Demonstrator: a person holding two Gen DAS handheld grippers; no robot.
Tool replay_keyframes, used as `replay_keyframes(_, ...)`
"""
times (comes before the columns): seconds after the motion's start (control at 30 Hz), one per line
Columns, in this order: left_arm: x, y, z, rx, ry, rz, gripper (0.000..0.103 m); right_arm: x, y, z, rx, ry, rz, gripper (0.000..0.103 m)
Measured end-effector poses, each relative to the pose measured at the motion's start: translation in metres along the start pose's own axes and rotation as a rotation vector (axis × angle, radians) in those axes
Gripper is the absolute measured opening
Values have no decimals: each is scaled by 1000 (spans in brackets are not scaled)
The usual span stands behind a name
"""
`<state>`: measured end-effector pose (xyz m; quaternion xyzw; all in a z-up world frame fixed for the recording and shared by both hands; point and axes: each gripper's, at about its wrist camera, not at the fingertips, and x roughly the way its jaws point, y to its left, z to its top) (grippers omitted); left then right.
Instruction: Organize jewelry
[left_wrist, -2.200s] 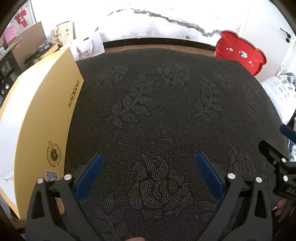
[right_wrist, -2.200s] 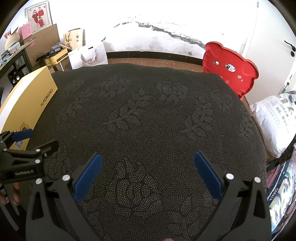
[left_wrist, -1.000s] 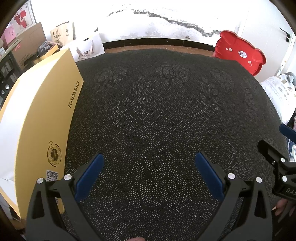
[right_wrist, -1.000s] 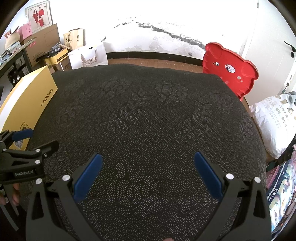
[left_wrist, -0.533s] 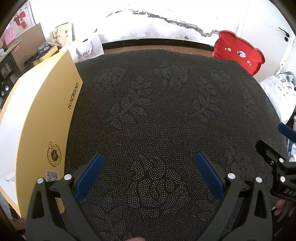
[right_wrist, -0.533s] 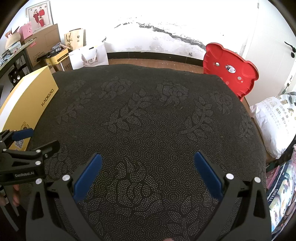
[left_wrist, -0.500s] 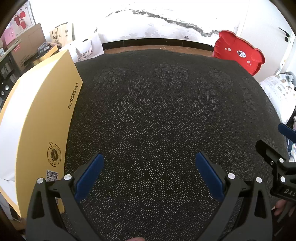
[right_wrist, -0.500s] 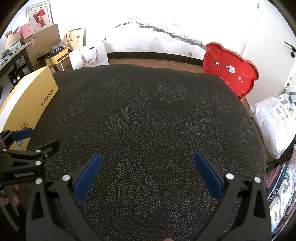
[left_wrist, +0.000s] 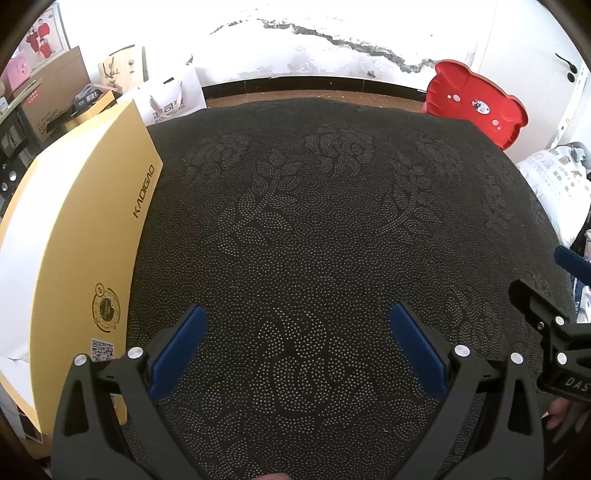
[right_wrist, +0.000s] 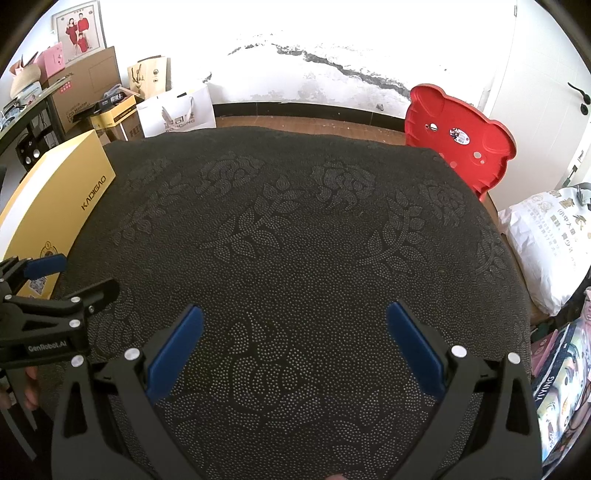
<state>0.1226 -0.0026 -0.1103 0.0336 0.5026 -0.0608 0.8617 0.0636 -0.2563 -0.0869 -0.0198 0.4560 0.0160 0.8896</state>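
No jewelry shows in either view. My left gripper is open and empty, low over the near part of a black cloth with a dotted flower pattern. My right gripper is open and empty over the same cloth. The right gripper also shows at the right edge of the left wrist view. The left gripper also shows at the left edge of the right wrist view.
A long yellow and white box lies along the cloth's left edge. A red bear-shaped stool leans at the far right. A white sack lies to the right. Cardboard boxes and paper bags stand at the back left.
Both views have drifted very slightly. The grippers stay open and empty in the same places over the cloth.
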Motion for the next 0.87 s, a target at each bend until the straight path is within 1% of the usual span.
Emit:
replay_keyframes(0.53, -1, 0, -1, 3, -12, 2, 97, 0, -2, -2, 2, 0, -5, 96)
replay_keyframes(0.63, 0, 0, -1, -3, -4, -11, 97, 0, -3, -2, 4, 1, -5, 96)
replay_keyframes(0.87, 3, -1, 0, 1, 7, -8, 97, 0, -5, -2, 6, 2, -4, 96)
